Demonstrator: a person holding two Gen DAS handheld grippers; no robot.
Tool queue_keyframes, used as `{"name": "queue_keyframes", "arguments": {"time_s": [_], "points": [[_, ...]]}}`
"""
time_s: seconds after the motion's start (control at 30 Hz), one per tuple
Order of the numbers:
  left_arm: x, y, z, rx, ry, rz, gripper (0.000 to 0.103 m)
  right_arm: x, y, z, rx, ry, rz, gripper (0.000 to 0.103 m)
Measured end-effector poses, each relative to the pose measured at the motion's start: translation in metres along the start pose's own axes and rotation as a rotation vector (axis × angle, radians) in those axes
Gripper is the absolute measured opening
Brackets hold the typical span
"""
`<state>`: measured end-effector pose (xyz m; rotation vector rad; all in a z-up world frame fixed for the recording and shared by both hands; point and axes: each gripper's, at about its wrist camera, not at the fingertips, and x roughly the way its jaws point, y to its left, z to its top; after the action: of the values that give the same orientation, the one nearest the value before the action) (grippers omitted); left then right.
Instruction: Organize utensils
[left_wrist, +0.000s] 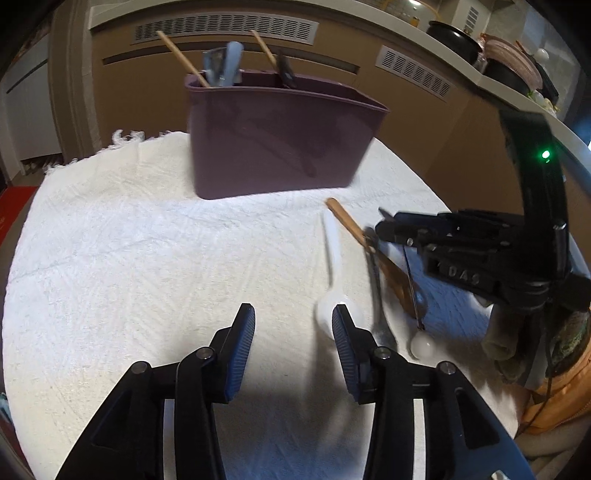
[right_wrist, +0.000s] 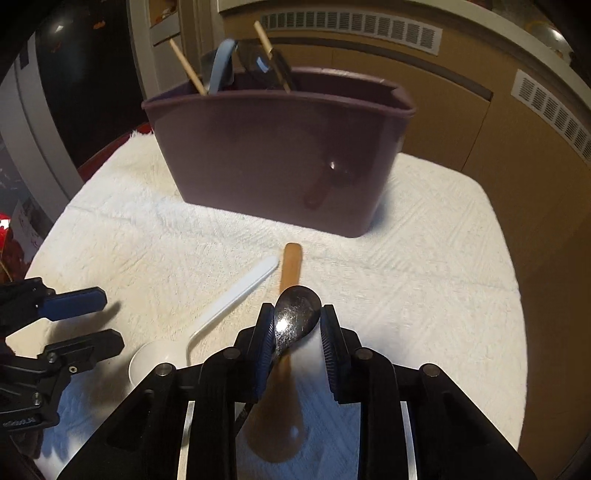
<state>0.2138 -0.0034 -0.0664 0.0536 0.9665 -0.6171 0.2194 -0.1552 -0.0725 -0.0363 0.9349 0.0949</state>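
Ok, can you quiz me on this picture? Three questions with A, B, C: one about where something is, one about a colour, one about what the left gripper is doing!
1. Where is the metal spoon's bowl?
A. inside the bin
B. between the right gripper's fingers
C. on the floor

2. What colour is the bin?
A. purple
B. yellow
C. green

3. How are the left gripper's fingers?
A. shut on a fork
B. clamped on the bin's rim
C. apart, with nothing between them

Answers:
1 B: the metal spoon sits between the fingers of the right gripper.
2 A: the bin has dark purple walls.
3 C: only white cloth shows between the fingers of the left gripper.
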Motion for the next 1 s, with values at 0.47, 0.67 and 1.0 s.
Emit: {"name": "queue_keyframes", "arguments": {"time_s": [0.47, 0.67, 1.0], "points": [[0.067, -0.047, 0.061, 0.127, 0.167, 0.097, 0.026, -0.04, -0.049, -0.042, 0.067, -0.064, 0.017, 0.016], [0.087, -0.056, 0.073, 0.138, 0.175, 0.174, 0.025, -0.044, -0.069, -0.049, 0.127, -0.077, 0.053, 0.016], [0.098, -0.068, 0.075, 0.15, 0.167, 0.202, 0.022, -0.04, -0.076, -0.055, 0.154, -0.065, 0.039, 0.02]]}}
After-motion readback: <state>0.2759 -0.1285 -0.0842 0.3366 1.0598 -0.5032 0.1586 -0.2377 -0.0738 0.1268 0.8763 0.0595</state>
